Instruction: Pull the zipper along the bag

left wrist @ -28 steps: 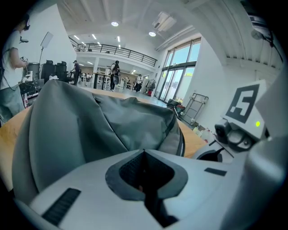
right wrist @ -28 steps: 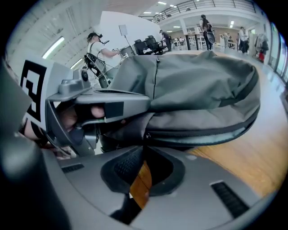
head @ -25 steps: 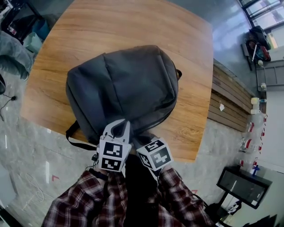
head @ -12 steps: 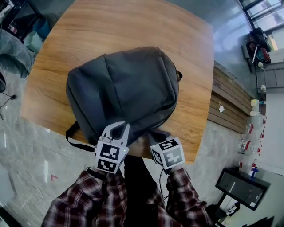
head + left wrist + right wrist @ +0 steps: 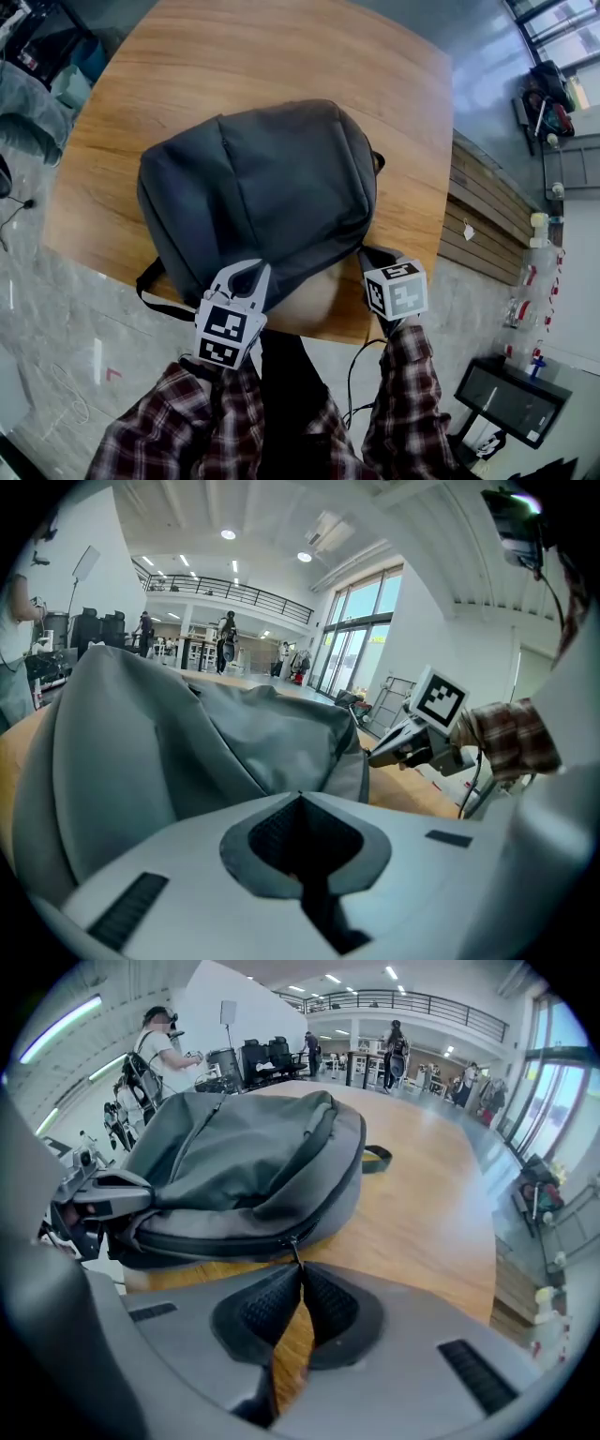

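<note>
Grey soft bag [image 5: 258, 192] will sag: left gripper [image 5: 300, 797] pinches its fabric taut, right gripper [image 5: 300, 1266] clamps the small zipper pull [image 5: 292, 1247].

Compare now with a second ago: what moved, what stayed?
The right gripper, shut on the zipper pull, moved right along the bag's near edge, away from the left gripper. The left gripper stayed shut on the bag's near corner; the bag barely shifted on the table.
</note>
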The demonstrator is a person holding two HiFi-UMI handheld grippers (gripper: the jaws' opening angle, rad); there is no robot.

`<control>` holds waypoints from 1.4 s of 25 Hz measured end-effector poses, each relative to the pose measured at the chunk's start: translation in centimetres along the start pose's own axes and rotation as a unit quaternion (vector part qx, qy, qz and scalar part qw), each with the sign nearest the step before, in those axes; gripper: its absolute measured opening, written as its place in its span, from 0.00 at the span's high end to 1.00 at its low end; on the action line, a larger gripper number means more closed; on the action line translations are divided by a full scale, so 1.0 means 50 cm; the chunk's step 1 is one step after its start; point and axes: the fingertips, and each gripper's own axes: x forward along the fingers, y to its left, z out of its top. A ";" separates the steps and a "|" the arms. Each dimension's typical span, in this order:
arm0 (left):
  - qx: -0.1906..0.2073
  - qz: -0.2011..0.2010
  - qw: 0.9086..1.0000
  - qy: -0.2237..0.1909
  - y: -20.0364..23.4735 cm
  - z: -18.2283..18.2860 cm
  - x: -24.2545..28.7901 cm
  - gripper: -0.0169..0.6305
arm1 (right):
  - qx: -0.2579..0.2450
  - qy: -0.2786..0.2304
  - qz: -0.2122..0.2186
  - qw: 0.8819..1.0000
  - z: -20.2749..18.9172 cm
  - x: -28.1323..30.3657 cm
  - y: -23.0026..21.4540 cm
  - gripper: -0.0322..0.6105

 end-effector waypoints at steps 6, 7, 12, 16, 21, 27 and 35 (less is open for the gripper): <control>-0.042 -0.052 0.996 0.066 0.045 -0.014 -0.009 0.96 | 0.002 -0.015 0.037 0.999 -0.014 -0.012 0.063 0.93; -0.050 -0.064 0.993 0.081 0.066 -0.010 -0.014 0.96 | -0.009 -0.017 0.049 0.999 -0.016 -0.015 0.085 0.93; -0.095 0.059 0.990 0.080 0.245 0.037 -0.033 0.96 | -0.012 -0.040 0.124 0.991 -0.007 -0.026 0.234 0.93; -0.096 0.176 0.978 0.064 0.304 0.094 -0.056 0.96 | 0.003 -0.053 0.174 0.983 0.013 -0.015 0.359 0.93; -0.069 0.082 0.992 0.066 0.141 0.123 -0.009 0.96 | 0.000 -0.063 0.196 0.979 0.038 -0.001 0.463 0.93; -0.052 0.068 0.994 0.069 0.111 0.047 0.033 0.96 | -0.013 -0.050 0.194 0.980 0.039 0.009 0.488 0.93; -0.059 0.051 0.996 0.043 0.110 0.035 0.034 0.96 | -0.089 -0.040 0.159 0.982 0.016 0.006 0.461 0.93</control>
